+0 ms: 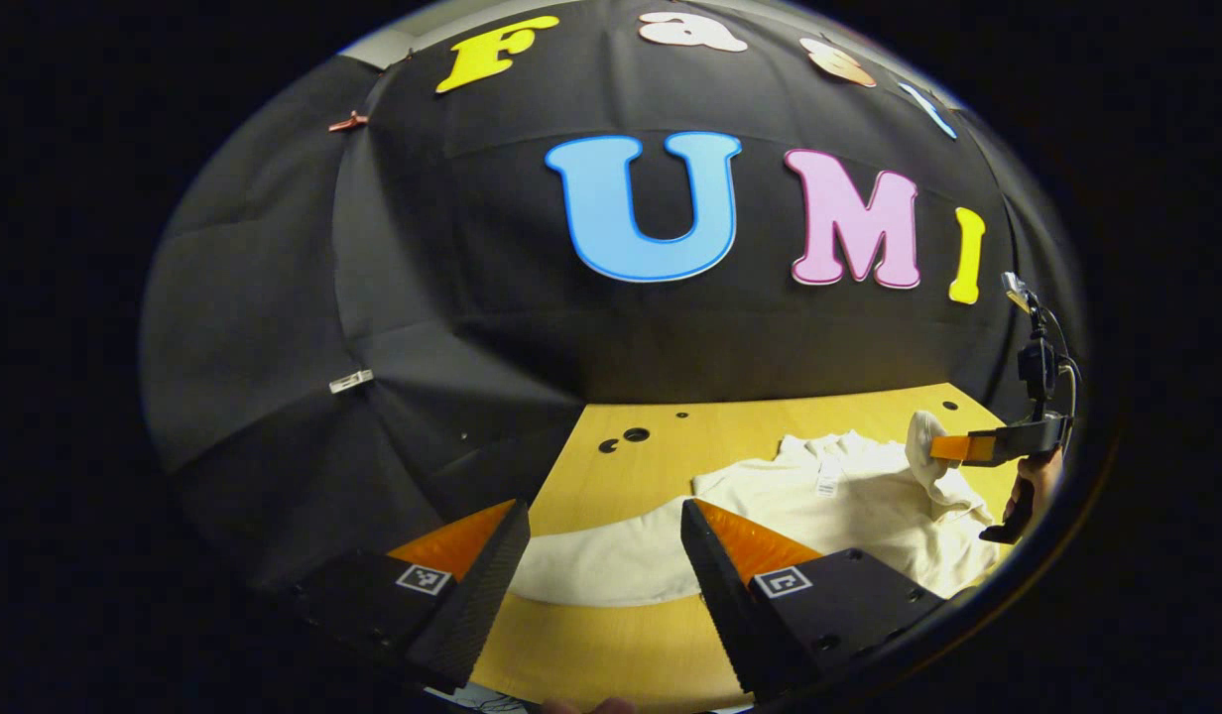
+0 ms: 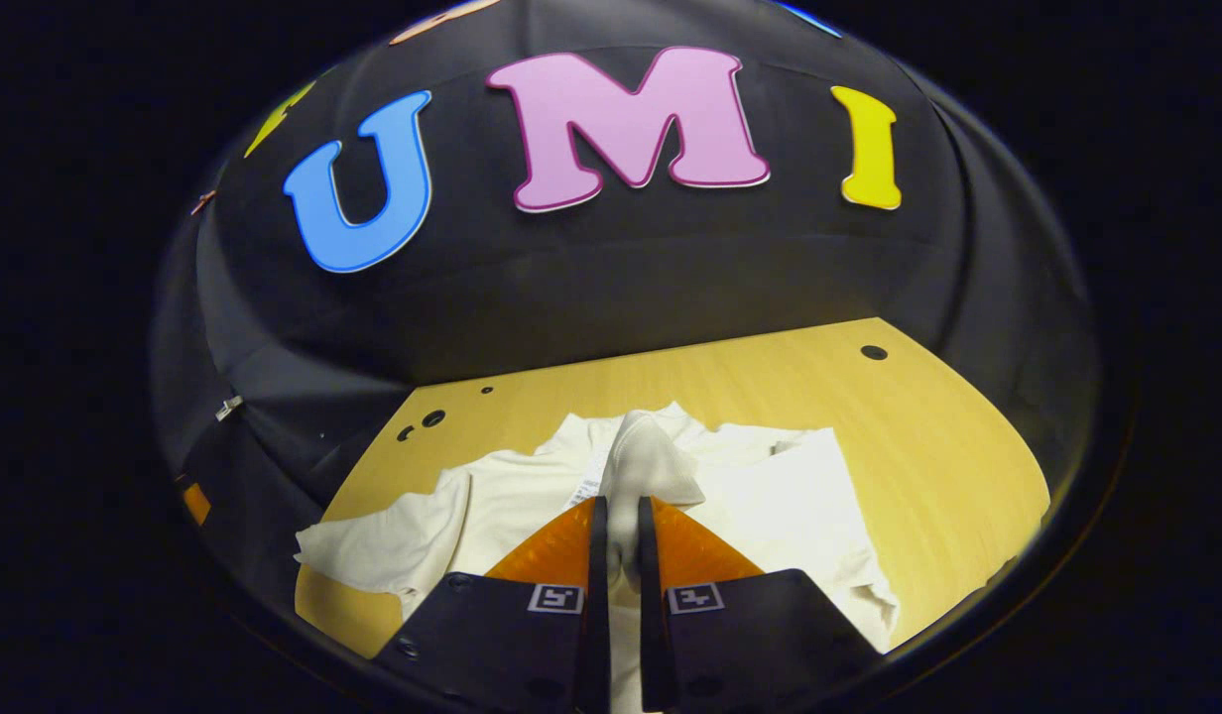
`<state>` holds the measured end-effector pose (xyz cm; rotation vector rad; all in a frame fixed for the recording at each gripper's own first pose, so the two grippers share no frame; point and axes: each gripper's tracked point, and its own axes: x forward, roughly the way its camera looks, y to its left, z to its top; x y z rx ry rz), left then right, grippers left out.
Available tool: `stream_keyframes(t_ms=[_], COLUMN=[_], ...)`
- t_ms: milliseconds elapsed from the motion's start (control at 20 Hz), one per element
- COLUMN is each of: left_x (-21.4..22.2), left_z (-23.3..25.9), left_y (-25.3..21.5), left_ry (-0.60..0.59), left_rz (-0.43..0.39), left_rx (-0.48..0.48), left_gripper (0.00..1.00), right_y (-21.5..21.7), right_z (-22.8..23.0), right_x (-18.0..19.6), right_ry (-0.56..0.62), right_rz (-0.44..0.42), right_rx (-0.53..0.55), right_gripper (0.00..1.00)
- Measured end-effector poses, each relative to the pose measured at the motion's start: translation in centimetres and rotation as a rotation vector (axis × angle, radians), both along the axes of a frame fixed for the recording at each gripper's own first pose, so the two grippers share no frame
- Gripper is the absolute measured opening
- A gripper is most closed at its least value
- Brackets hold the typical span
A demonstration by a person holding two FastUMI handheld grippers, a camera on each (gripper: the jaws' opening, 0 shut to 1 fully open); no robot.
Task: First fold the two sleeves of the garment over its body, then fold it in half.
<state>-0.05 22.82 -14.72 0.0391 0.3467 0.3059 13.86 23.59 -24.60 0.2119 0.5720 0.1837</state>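
Folding the first sleeve looks to be the step in hand: the right gripper [image 2: 617, 526] has its two fingers pinched tight on a bunched sleeve [image 2: 643, 461] of the garment [image 2: 770, 496], the cloth standing up between them above the body of the shirt. In the left gripper view that same gripper [image 1: 953, 448] shows far off at the right, the sleeve end hanging from its tips over the shirt, with a hand [image 1: 1030, 491] beneath its handle. The left gripper [image 1: 603, 531] hangs with its fingers spread wide and nothing between them, low over the near edge of the cloth. The garment is pale cream, lying rumpled on the yellow wooden table [image 2: 928, 416], neck label [image 1: 827, 483] showing, its other sleeve [image 2: 373, 545] spread out flat toward the table's edge. Next, I judge, the held sleeve needs carrying across and laying flat on the body before release; the loose cloth may drag or bunch.
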Motion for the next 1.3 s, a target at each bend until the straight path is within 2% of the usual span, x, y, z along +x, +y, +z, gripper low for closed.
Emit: stream_keyframes(t_ms=[300, 450, 500, 550, 600, 650, 700, 750, 800, 850, 900, 950, 1000, 1050, 1100, 1200, 1250, 1300], left_x=[-1.0, -0.9, -0.7, -0.7, -0.4, -0.2, -0.2, -0.2, -0.1, -0.2, -0.1, 0.0, 0.1, 0.2, 0.4, 0.5, 0.7, 1.0], left_z=[-3.7, -6.3, -7.1, -8.0, -8.6, -9.1, -9.6, -10.4, -11.0, -11.8, -12.4, -13.1, -13.7, -14.4, -15.0, -16.6, -17.1, -17.7], left_y=[4.1, 6.1, 6.7, 7.2, 7.8, 8.4, 8.9, 9.4, 9.7, 9.9, 10.2, 10.4, 10.5, 10.6, 10.8, 11.2, 11.5, 11.8], left_ry=[0.047, 0.077, 0.088, 0.100, 0.109, 0.116, 0.121, 0.129, 0.136, 0.146, 0.154, 0.160, 0.166, 0.166, 0.171, 0.192, 0.198, 0.205], left_rz=[0.035, 0.053, 0.061, 0.069, 0.078, 0.085, 0.092, 0.095, 0.096, 0.096, 0.096, 0.096, 0.093, 0.089, 0.084, 0.089, 0.095, 0.105], left_rx=[0.021, 0.005, -0.001, -0.004, -0.006, -0.007, -0.010, -0.015, -0.021, -0.029, -0.038, -0.049, -0.062, -0.076, -0.092, -0.115, -0.128, -0.144], left_gripper=[0.95, 0.95, 0.95, 0.95, 0.95, 0.95, 0.95, 0.95, 0.95, 0.95, 0.95, 0.95, 0.95, 0.95, 0.95, 0.95, 0.95, 0.95], right_y=[5.7, 8.3, 9.1, 9.9, 10.7, 11.2, 11.7, 12.3, 12.9, 13.4, 13.8, 14.1, 14.6, 15.0, 15.6, 15.6, 15.0, 14.1], right_z=[-5.4, -8.2, -9.0, -9.5, -9.9, -10.2, -10.5, -10.6, -10.6, -10.6, -10.6, -10.4, -10.0, -9.5, -8.8, -7.1, -6.3, -5.4], right_x=[-0.2, -1.0, -1.2, -1.4, -1.5, -1.7, -1.7, -1.9, -2.0, -2.2, -2.5, -2.7, -2.9, -3.2, -3.7, -4.6, -5.0, -5.3], right_ry=[0.090, 0.136, 0.150, 0.163, 0.170, 0.174, 0.179, 0.182, 0.186, 0.192, 0.199, 0.202, 0.201, 0.202, 0.211, 0.213, 0.210, 0.206], right_rz=[0.073, 0.112, 0.123, 0.136, 0.145, 0.151, 0.158, 0.166, 0.173, 0.183, 0.190, 0.197, 0.207, 0.218, 0.235, 0.252, 0.246, 0.229], right_rx=[-0.029, -0.038, -0.036, -0.027, -0.023, -0.025, -0.022, -0.015, -0.010, -0.003, 0.002, 0.010, 0.024, 0.048, 0.080, 0.118, 0.117, 0.114], right_gripper=[0.16, 0.20, 0.11, 0.27, 0.18, 0.18, 0.33, 0.22, 0.26, 0.49, 0.52, 0.38, 0.54, 0.41, 0.55, 0.57, 0.65, 0.81])
